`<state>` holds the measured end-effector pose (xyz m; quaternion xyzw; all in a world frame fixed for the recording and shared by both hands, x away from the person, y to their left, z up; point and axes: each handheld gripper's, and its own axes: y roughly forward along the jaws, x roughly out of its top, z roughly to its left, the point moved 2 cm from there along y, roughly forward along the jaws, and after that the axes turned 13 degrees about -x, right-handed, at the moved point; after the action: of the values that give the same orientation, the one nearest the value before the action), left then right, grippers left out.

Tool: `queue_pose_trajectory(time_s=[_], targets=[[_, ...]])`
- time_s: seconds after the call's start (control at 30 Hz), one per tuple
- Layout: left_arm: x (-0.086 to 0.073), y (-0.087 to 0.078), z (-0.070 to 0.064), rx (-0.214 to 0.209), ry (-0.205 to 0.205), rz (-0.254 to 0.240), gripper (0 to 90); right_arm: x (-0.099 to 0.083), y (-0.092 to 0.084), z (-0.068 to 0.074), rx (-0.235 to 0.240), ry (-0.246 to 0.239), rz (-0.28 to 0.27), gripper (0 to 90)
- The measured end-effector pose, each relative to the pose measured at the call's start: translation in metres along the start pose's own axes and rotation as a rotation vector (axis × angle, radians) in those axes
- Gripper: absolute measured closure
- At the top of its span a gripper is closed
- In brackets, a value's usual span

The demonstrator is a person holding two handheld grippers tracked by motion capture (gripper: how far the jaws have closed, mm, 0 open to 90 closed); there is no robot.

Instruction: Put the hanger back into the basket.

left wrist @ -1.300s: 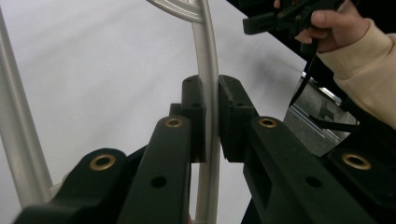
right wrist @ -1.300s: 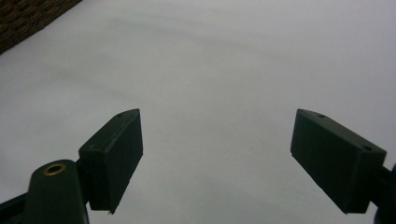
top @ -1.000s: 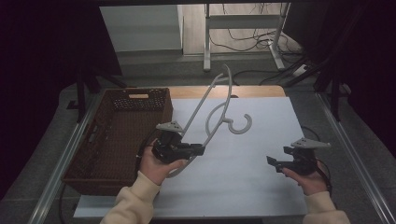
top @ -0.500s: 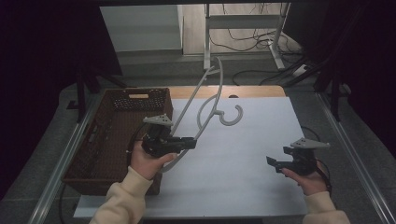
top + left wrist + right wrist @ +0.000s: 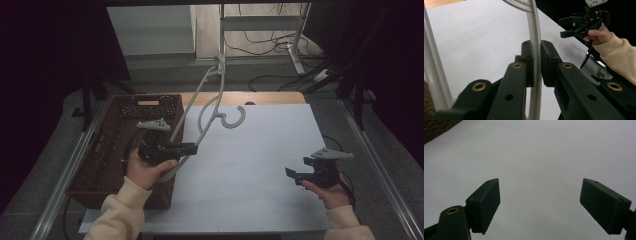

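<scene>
A grey plastic clothes hanger (image 5: 210,102) is held up off the white table (image 5: 260,155), its hook (image 5: 234,119) curling toward the table's middle. My left gripper (image 5: 187,148) is shut on one of its thin bars by the basket's right edge. In the left gripper view the bar of the hanger (image 5: 535,42) runs straight up between the closed pads of that left gripper (image 5: 537,63). My right gripper (image 5: 292,174) rests low at the table's right front, open and holding nothing. The right gripper view has that right gripper (image 5: 539,203) with its jaws wide apart over bare white surface.
A dark brown wicker basket (image 5: 112,145) stands along the table's left side, under my left hand. A metal stand (image 5: 260,22) and loose cables (image 5: 270,80) lie on the floor behind the table. Metal rails run along both table sides.
My left gripper has carried the hanger leftward toward the basket and tipped it more upright, so its top now reaches past the table's back edge. The right gripper has stayed put.
</scene>
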<state>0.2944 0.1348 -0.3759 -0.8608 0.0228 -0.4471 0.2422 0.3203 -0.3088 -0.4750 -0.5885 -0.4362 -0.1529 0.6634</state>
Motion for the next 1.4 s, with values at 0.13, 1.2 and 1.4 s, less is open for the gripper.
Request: queue_pose_trajectory(time_s=[0.13, 1.2, 1.4], targets=[[-0.002, -0.006, 0.003, 0.009, -0.007, -0.006, 81.9, 0.001, 0.0, 0.001, 0.002, -0.005, -0.004, 16.6], [-0.022, -0.052, 0.023, 0.096, -0.018, 0.027, 81.9, 0.0, 0.002, 0.003, 0.008, -0.009, -0.002, 16.3], [-0.028, -0.063, 0.026, 0.088, -0.015, 0.028, 81.9, 0.0, 0.002, 0.003, 0.003, -0.013, -0.001, 16.3]])
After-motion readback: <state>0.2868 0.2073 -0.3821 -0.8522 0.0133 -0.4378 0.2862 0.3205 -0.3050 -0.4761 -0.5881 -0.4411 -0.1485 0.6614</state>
